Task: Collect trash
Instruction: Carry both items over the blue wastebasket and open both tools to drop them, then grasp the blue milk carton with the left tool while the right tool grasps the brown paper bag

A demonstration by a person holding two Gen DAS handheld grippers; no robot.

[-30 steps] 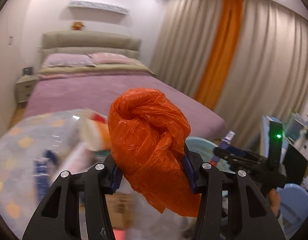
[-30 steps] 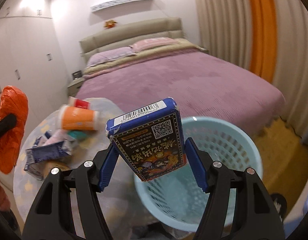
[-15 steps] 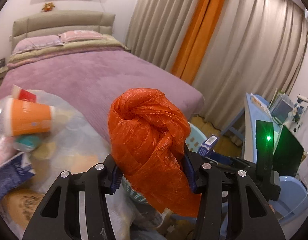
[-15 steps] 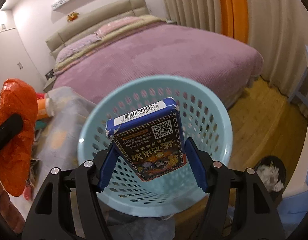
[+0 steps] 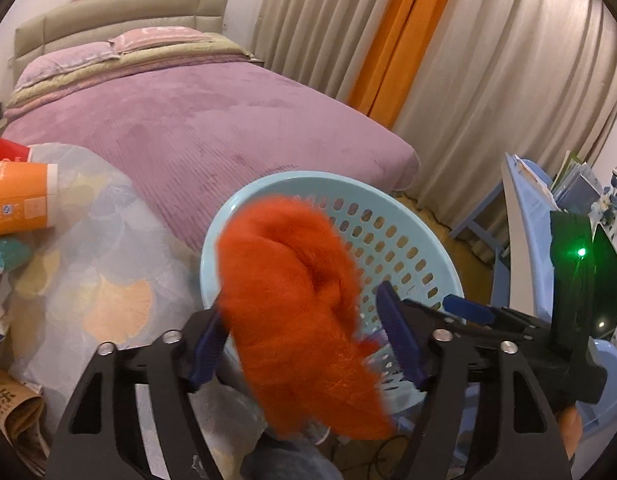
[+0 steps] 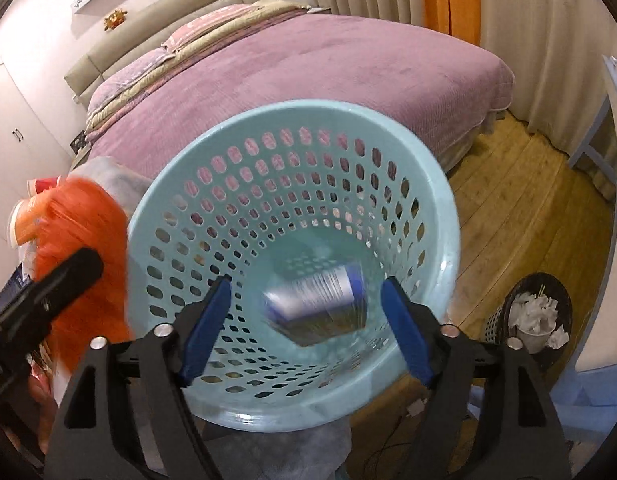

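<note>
Both tongs, left (image 5: 304,344) and right (image 6: 306,328), stand spread, the box (image 6: 320,304) blurred inside the blue basket (image 6: 448,216), the orange bag (image 5: 296,304) loose above it, and cups (image 5: 16,196) left on the bench (image 5: 108,280).

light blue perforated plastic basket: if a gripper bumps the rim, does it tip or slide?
The light blue perforated plastic basket probably shifts easily: its thin walls full of holes suggest low weight. It holds only a small blue-edged box, so there is little ballast. It narrows from wide rim to smaller base, so a rim push likely tips it; what its base rests on is unclear.
</note>
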